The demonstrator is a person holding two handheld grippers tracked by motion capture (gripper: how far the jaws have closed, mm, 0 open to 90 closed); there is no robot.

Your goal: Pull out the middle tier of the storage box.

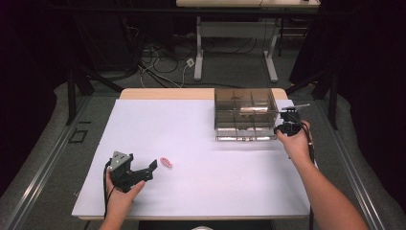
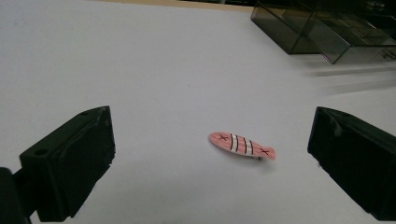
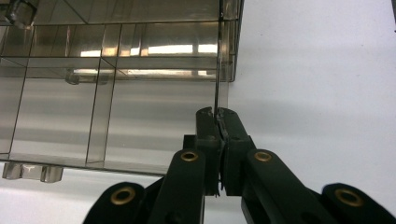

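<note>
A small pink fish-shaped clip (image 1: 166,162) with white stripes lies flat on the white mat (image 1: 201,182). My left gripper (image 1: 148,172) rests low near the mat's front left, open, its jaws pointing at the clip. In the left gripper view the clip (image 2: 240,145) lies ahead, between the two wide-apart jaws of the gripper (image 2: 210,163), touching neither. A smoky clear compartment box (image 1: 244,115) stands at the back right. My right gripper (image 1: 288,120) is at its right side, shut (image 3: 218,116) on a thin clear panel (image 3: 217,70) of the box (image 3: 116,93), seen edge-on.
The box (image 2: 317,28) has several dividers inside; something small and pale lies in one compartment. The mat covers most of a wooden table (image 1: 163,93). Beyond the table are floor cables and another desk's legs (image 1: 198,57).
</note>
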